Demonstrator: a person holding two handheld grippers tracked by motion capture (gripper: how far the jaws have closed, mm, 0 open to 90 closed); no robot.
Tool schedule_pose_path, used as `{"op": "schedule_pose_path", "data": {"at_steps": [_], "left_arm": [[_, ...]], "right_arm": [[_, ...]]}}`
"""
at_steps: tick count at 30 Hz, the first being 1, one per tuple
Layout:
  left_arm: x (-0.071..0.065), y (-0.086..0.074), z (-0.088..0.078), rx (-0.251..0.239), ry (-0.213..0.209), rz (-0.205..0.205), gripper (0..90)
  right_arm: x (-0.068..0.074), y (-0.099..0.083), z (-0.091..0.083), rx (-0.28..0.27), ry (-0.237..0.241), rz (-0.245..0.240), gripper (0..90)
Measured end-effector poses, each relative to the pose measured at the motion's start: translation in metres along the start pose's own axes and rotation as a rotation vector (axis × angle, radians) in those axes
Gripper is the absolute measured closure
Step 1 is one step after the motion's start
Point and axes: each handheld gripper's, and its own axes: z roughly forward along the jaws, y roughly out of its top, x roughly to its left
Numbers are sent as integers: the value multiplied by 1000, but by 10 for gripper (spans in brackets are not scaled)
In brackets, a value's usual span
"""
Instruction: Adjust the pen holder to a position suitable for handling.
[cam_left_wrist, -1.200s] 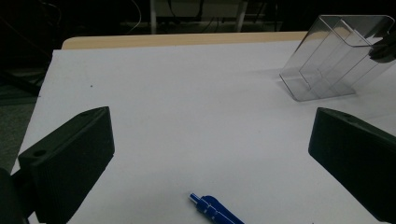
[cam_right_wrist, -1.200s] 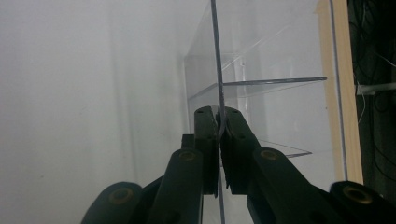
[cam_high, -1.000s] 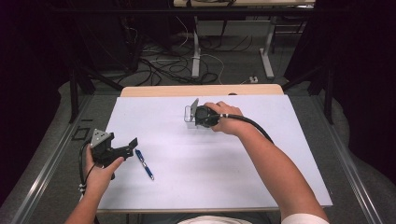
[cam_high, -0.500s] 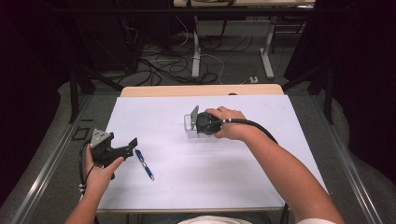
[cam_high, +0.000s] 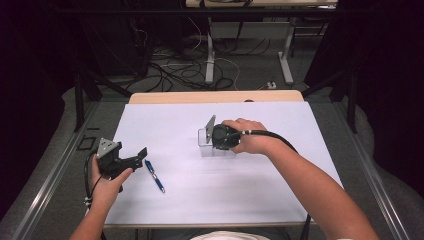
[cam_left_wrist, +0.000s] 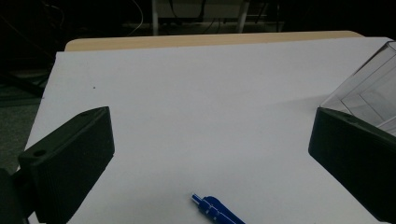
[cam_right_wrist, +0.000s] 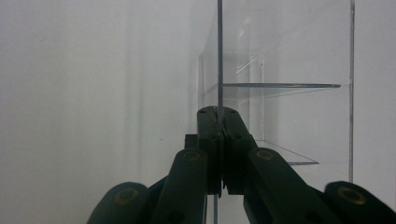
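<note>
A clear plastic box (cam_high: 203, 144) with inner dividers stands near the middle of the white sheet (cam_high: 250, 190). My right gripper (cam_high: 215, 140) comes down onto it from above, held by the person's right hand. Its jaws are shut on one thin upright wall of the box (cam_right_wrist: 280, 70), and the right gripper (cam_right_wrist: 218, 116) pinches the wall's edge between its tips. At the left edge of the sheet my left gripper (cam_high: 131, 153) is open and holds nothing. A blue pen (cam_high: 154, 176) lies just to its right. The left gripper (cam_left_wrist: 210, 154) looks over the pen (cam_left_wrist: 217, 212) toward the box (cam_left_wrist: 369, 91).
The white sheet covers a wooden table whose bare far edge (cam_high: 215, 96) shows beyond it. A black cable (cam_high: 272, 136) trails from the right gripper along the forearm. Dark floor, cables and table legs lie behind the table.
The right hand has drawn the clear box a little toward the near side of the table, still pinched in its jaws. The left hand and the pen have stayed put.
</note>
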Motion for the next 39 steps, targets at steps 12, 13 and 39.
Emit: {"op": "schedule_pose_path", "data": {"at_steps": [12,13,39], "left_arm": [[0,0,0,-2,1,0,2],[0,0,0,-1,0,-2,1],[-1,0,-1,8,-4,-8,2]], "right_arm": [[-4,-1,3,-13,1,45,867],[-4,-1,3,-17,3,70,865],[4,-20,-27,-247,-188,250,334]]}}
